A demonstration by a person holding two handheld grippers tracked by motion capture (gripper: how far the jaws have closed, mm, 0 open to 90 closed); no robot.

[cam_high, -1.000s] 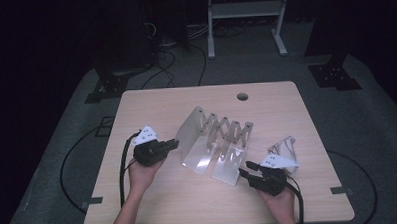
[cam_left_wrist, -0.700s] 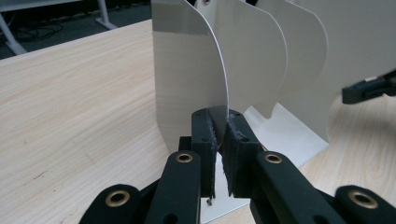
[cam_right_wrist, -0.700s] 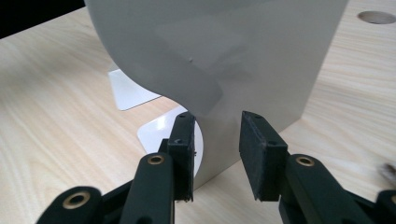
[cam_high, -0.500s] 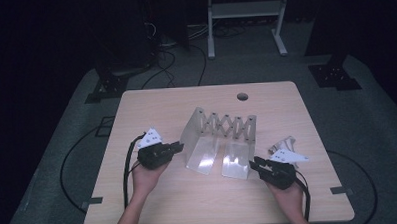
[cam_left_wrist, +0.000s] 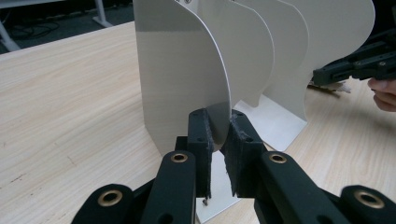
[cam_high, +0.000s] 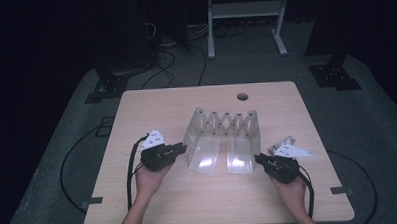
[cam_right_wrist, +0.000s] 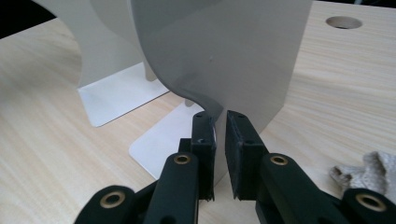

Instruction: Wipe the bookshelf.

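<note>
Each hand-held gripper — left (cam_left_wrist: 218,140), right (cam_right_wrist: 219,135), its jaws just closing — pinches an end panel of the white, accordion-hinged metal file rack (cam_high: 226,126) on the wooden tabletop (cam_high: 156,108).

- Left tool (cam_high: 180,149): black body, grey three-cornered plate on top at 11 o'clock, black cable trailing.
- Right tool (cam_high: 258,159): black, same grey plate, black cable.
- Jaws: black links, brass-ringed pivots, dark worn pads.
- Forearms bare, no sleeves visible.

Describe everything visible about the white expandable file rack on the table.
The white file rack looks like thin sheet metal: curved upright dividers joined at the back by a zigzag lattice, with flat base tongues. It stands upright mid-table. The left gripper pinches its left end panel; the right gripper clamps the right end panel.
</note>
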